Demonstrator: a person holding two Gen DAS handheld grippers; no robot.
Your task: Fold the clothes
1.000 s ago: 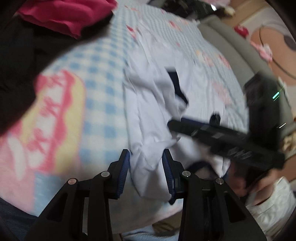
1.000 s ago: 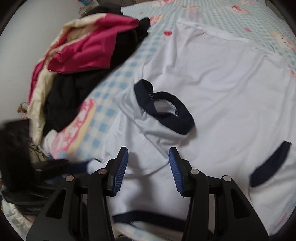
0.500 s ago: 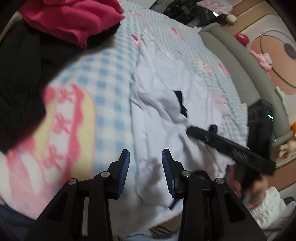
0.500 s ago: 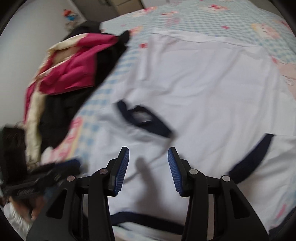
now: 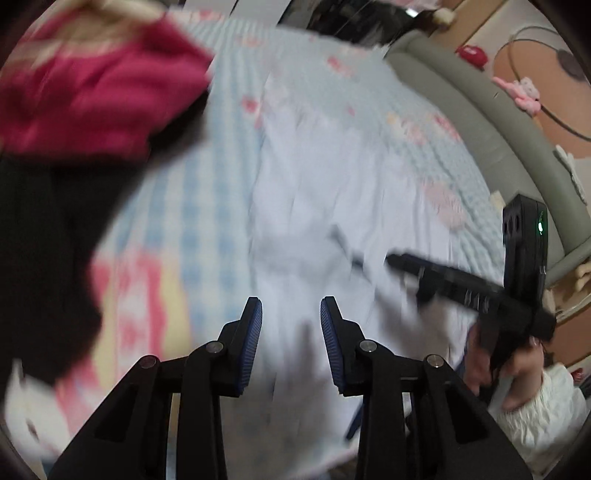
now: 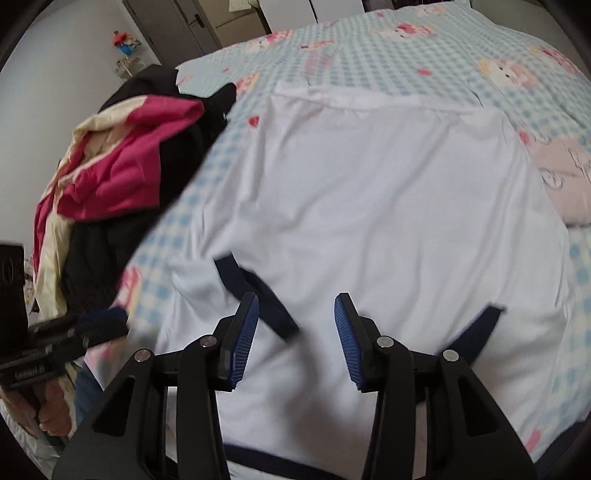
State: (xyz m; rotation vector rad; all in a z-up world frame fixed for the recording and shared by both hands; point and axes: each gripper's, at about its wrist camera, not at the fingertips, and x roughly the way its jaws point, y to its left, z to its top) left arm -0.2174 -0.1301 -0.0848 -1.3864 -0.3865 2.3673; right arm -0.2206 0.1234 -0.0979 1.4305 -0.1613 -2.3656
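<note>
A grey padded bed edge borders the checked bedsheet (cartoon prints), grey door beyond

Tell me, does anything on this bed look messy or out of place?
The white shirt lies spread fairly flat, but its dark collar looks twisted. Beside it, a heap of pink and black clothes sits unfolded at the bed's edge.

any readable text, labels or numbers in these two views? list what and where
Nothing reads cleanly.
Left gripper, seen in the right wrist view: pale lettering on its black body, too small and blurred to quote.
Right gripper, seen in the left wrist view: pale marks on its bar, blurred, unreadable; a green light, no text.
Bed sheet: cartoon prints only; faint script at the right edge, illegible.
White T-shirt: no print visible.
</note>
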